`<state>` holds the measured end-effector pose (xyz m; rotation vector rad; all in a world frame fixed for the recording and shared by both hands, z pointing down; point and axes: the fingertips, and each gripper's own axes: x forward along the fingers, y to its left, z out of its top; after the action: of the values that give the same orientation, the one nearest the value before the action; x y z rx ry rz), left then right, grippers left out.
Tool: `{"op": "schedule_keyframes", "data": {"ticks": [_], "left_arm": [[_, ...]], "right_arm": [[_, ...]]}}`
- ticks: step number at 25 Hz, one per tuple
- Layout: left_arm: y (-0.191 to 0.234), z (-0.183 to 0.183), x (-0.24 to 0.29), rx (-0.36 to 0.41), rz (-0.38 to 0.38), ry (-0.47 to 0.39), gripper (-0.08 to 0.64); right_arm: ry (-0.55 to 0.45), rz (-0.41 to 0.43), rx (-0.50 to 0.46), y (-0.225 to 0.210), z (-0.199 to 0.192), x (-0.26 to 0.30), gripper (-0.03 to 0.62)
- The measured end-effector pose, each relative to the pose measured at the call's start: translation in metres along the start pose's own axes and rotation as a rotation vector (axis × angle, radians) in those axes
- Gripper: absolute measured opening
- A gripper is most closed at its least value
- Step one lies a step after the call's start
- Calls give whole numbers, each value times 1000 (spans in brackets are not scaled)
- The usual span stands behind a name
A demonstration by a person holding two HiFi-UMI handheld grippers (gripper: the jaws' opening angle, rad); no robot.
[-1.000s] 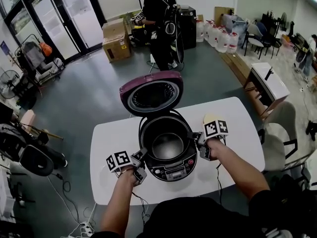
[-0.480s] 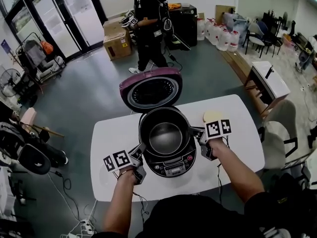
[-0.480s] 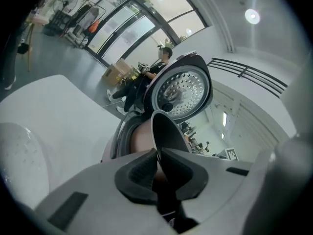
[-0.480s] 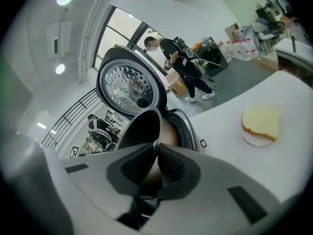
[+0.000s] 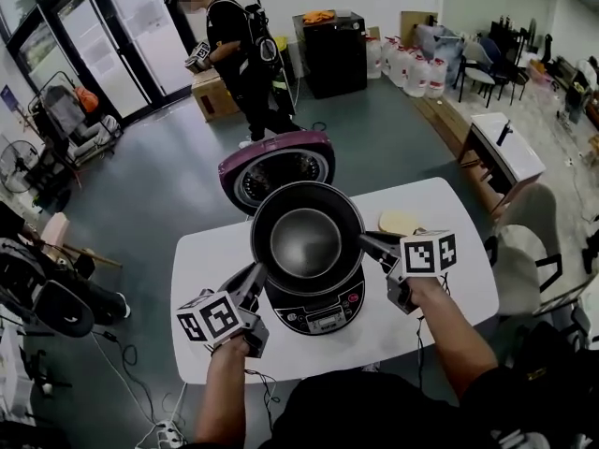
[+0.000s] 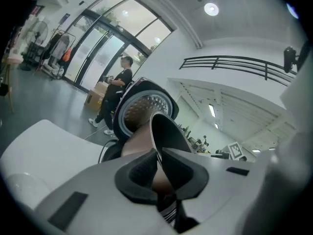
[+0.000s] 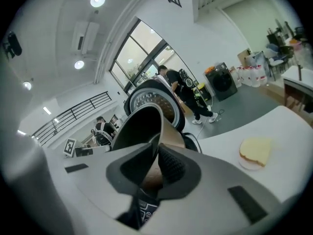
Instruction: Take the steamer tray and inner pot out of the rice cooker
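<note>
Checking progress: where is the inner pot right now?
Head view, centre: the inner pot is held above the rice cooker, its rim clamped by the left tongs and right tongs on opposite sides.

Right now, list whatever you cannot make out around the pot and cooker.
- Rice cooker cavity: head view, the inner pot held above it covers it.
- Control panel print: head view, too small.
- Pale yellow item on the table: head view, too small to identify.
- Steamer tray: not recognisable in any view.
</note>
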<state>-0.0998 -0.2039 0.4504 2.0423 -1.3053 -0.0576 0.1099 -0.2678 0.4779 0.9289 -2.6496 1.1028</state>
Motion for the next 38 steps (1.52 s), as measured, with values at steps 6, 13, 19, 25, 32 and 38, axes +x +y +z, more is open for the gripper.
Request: {"op": "schedule_keyframes", "data": {"ticks": [6, 13, 19, 25, 32, 38], "left_arm": [[-43, 6, 16, 50, -77, -1, 31], [-105, -23, 75, 47, -203, 83, 32], [-161, -83, 133, 44, -279, 195, 34], [-194, -148, 179, 42, -312, 311, 35], [-201, -223, 210, 12, -294, 436, 34], [-183, -269, 218, -18, -242, 508, 32]], "right_arm": [[-115, -48, -42, 3, 25, -53, 38], [-215, -189, 23, -50, 30, -130, 38], [-254, -318, 101, -109, 3, -211, 38], [-264, -431, 186, -161, -38, -270, 38], [-242, -492, 303, -207, -90, -301, 32], [-179, -507, 366, -228, -138, -298, 32]]}}
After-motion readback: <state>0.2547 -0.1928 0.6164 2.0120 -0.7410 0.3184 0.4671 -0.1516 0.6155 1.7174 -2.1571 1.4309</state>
